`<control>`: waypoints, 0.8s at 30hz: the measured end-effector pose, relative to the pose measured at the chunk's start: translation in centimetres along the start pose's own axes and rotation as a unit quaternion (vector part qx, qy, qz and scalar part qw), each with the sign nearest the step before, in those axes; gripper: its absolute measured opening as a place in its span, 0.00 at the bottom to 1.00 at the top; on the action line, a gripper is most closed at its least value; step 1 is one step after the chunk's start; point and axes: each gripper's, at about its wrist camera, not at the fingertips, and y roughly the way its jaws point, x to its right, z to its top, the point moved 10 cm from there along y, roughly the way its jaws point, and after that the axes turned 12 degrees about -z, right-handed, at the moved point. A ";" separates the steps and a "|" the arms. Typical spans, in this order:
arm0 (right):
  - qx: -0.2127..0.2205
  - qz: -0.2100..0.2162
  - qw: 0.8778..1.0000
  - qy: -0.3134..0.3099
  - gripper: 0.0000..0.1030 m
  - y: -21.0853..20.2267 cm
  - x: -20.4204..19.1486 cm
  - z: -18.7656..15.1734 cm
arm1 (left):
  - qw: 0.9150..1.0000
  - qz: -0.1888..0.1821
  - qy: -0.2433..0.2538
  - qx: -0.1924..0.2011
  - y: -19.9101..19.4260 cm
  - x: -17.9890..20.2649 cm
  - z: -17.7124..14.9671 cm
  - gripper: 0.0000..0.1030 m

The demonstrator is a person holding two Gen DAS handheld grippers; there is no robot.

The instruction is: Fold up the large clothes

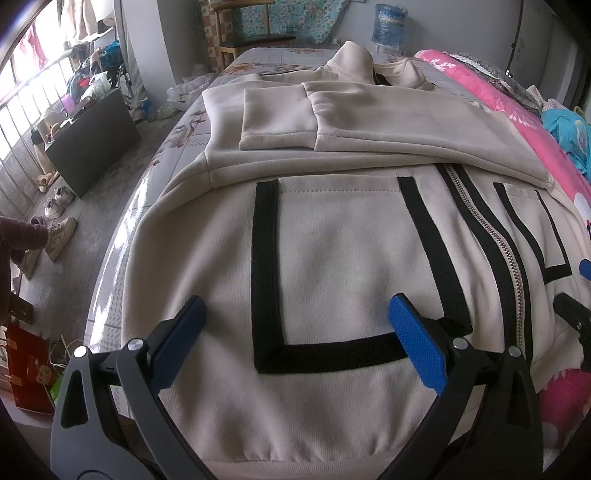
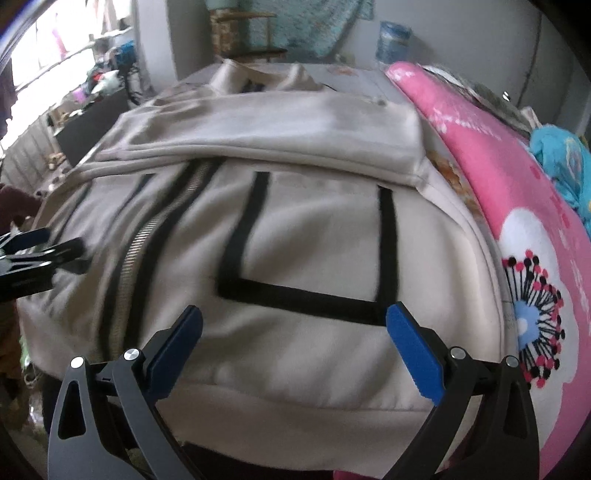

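Observation:
A cream zip-up jacket [image 1: 332,266] with black-trimmed pockets lies flat on the bed, front up, its sleeves [image 1: 280,118] folded across the chest. My left gripper [image 1: 295,317] hovers open over the left pocket near the hem, nothing between its blue pads. My right gripper [image 2: 295,325] hangs open over the right pocket of the jacket [image 2: 306,251], also empty. The zipper [image 1: 506,251] runs between the two pockets. In the right wrist view the left gripper's fingers [image 2: 40,240] show at the left edge; in the left wrist view the right gripper's fingers [image 1: 585,267] show at the right edge.
A pink floral quilt [image 2: 517,192] lies along the jacket's right side. The bed's left edge [image 1: 122,236] drops to a floor with shoes [image 1: 59,236] and a dark cabinet [image 1: 92,144]. A chair [image 1: 255,33] and water jug [image 1: 388,22] stand beyond the bed.

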 end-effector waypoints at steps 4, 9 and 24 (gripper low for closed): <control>-0.001 0.023 1.000 -0.011 0.94 -0.9 -1.5 -0.3 | 1.000 0.000 0.000 0.000 0.0 0.0 0.0 0.94; -0.009 0.034 0.999 -0.016 0.94 -0.6 -2.8 -0.7 | 1.000 0.000 -0.001 0.000 0.0 0.0 0.0 0.94; -0.026 0.039 0.999 -0.008 0.94 0.6 -3.4 -1.1 | 1.000 0.000 0.002 0.003 0.0 0.0 0.0 0.94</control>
